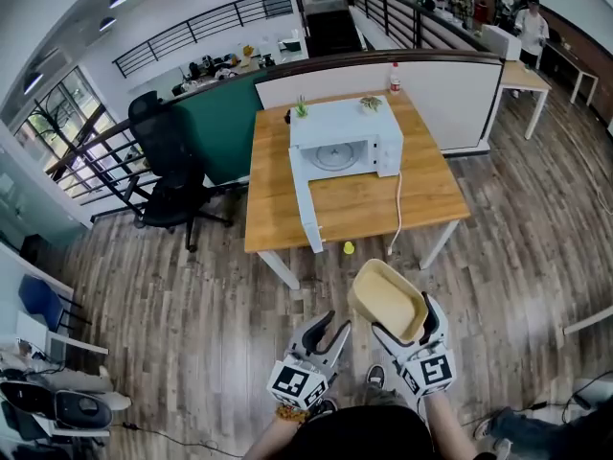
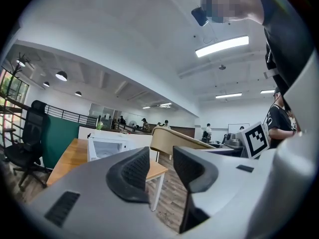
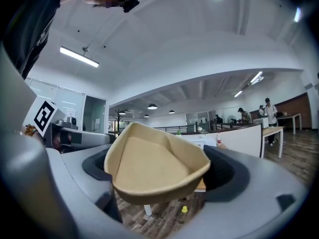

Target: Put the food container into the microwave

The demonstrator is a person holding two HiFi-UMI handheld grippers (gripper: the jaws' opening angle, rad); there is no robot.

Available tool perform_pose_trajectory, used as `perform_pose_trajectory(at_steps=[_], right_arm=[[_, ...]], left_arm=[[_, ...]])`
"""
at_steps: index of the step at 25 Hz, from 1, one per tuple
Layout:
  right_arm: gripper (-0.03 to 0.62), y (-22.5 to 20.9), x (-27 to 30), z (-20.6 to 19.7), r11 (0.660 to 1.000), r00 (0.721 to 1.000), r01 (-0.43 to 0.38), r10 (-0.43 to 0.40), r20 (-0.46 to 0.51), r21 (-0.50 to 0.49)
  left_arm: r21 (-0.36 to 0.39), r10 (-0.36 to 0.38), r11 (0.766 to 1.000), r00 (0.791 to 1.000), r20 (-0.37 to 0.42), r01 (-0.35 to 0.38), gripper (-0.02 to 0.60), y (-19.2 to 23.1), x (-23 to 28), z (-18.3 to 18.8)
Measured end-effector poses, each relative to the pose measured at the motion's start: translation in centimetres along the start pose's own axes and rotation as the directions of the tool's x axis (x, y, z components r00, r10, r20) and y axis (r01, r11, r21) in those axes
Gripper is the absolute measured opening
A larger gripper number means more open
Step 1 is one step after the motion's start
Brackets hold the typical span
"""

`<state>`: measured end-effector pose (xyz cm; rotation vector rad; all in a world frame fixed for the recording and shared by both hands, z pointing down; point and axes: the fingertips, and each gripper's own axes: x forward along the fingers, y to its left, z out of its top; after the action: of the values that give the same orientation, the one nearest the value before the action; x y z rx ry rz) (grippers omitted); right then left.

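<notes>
A tan, empty food container (image 1: 388, 300) is pinched by its rim in my right gripper (image 1: 407, 326), which is shut on it low in the head view. In the right gripper view the container (image 3: 149, 171) fills the space between the jaws. My left gripper (image 1: 326, 333) hangs beside it, open and empty, with a gap between its dark pads (image 2: 130, 176). The white microwave (image 1: 345, 140) stands on a wooden table (image 1: 359, 204) well ahead, its door (image 1: 306, 209) swung wide open toward me. The microwave (image 2: 107, 147) also shows small and far off in the left gripper view.
A black office chair (image 1: 172, 180) stands left of the table. A white cable (image 1: 397, 199) hangs over the table's front edge, and a small yellow object (image 1: 349, 248) lies on the wood floor below. A red-capped bottle (image 1: 394, 78) sits by the partition (image 1: 450, 89). People stand far back.
</notes>
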<state>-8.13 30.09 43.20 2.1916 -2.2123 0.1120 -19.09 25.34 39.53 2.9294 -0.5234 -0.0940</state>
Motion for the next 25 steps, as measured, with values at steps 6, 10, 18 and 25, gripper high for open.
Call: perform_pose_trajectory(at_steps=[6,10,18,25], right_arm=[[0.534,-3.4,0.4,-0.9,0.999,1.000,-0.025,0.025,0.001,0.037],[0.535,-5.2,0.7,-1.5,0.998,0.998,-0.054,0.055,-0.005,0.039],[0.535,-7.6,1.2,-1.8,0.995,0.997,-0.079,0.079,-0.005,0.057],[0.535,-9.1,2.4,-2.7,0.992,0.997,-0.075,0.075,0.004,0.097]], left_arm=[[-0.002,0.019,1.000,1.000,0.011,-0.019,0.128,-1.1,2.5,-0.6],[0.003,0.057,0.998,0.998,0.029,-0.057,0.101,-1.8,3.9,-0.9],[0.017,0.121,0.992,0.992,0.019,-0.122,0.061,-2.6,5.6,-1.4],[0.013,0.161,0.987,0.987,-0.004,-0.161,0.052,-1.1,6.8,-2.5]])
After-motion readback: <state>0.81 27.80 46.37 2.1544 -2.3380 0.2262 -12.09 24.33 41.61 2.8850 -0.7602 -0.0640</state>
